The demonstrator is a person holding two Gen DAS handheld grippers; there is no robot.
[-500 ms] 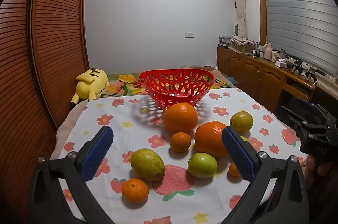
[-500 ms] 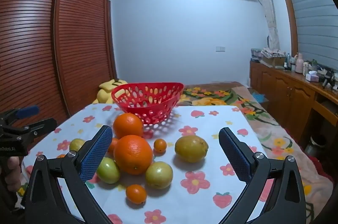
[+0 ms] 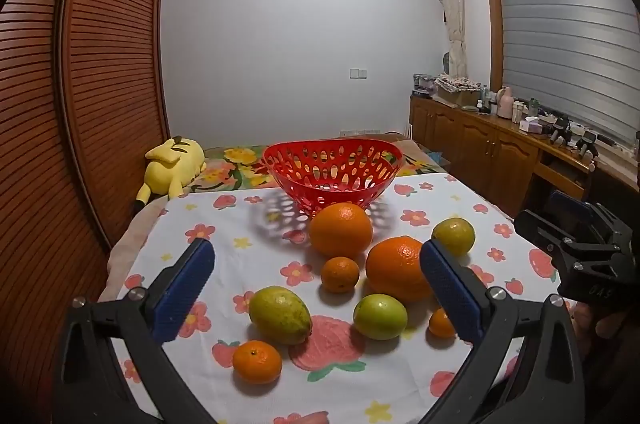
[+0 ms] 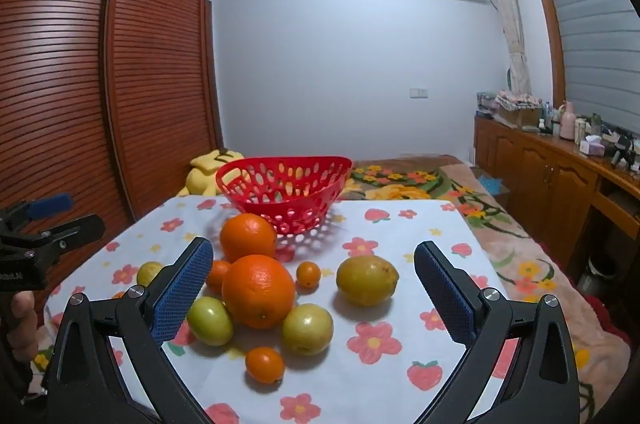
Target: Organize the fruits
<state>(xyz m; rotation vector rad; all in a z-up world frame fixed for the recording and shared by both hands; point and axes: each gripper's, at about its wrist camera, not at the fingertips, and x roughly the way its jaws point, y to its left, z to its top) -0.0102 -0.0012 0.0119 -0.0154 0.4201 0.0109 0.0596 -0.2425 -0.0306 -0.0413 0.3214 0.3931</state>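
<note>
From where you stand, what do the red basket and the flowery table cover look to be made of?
The red basket looks like moulded plastic: glossy, one even colour, with oval holes punched through its walls. The table cover looks like thin printed cloth, matte, lying with soft wrinkles; whether it is cotton or a coated sheet I cannot tell.

Left wrist view: table's (image 3: pixel 240 224) near left edge, aimed slightly downward toward the far wall.
Right wrist view: near right, likewise aimed.
Shared: red basket (image 3: pixel 334 169) (image 4: pixel 284 189), fruit cluster.
</note>
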